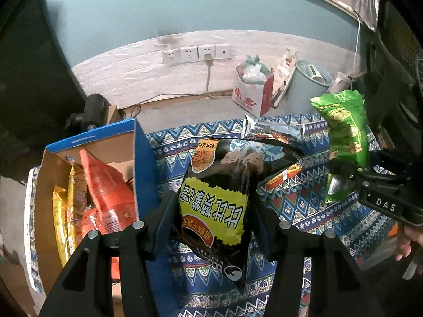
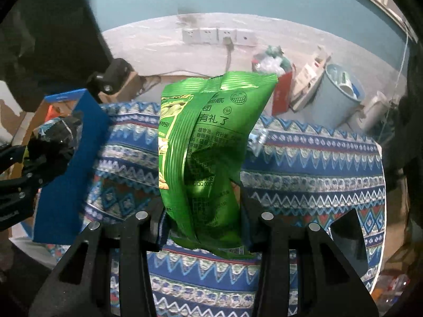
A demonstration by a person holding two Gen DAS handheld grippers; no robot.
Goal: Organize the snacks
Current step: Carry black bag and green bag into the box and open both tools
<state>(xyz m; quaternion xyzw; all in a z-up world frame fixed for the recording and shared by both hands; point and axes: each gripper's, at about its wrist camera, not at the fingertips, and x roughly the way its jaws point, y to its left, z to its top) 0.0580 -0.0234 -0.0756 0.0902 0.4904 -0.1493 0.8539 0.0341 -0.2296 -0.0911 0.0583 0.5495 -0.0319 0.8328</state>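
Note:
My left gripper (image 1: 211,227) is shut on a black snack bag with a yellow label (image 1: 219,195), held above the patterned cloth (image 1: 304,203). My right gripper (image 2: 203,227) is shut on a green snack bag (image 2: 206,148), which stands upright between the fingers. The left wrist view shows that green bag (image 1: 343,132) and the right gripper (image 1: 343,174) at the right. At the left stands an open blue cardboard box (image 1: 142,158) with orange and yellow packets (image 1: 105,192) inside. A silver packet (image 1: 272,129) lies on the cloth beyond the black bag.
On the floor by the wall stand a red-and-white paper bag (image 1: 251,89) and a pale blue bin (image 1: 306,84). Wall sockets (image 1: 195,52) with a plugged cable sit behind. The blue box (image 2: 71,169) borders the cloth on the left in the right wrist view.

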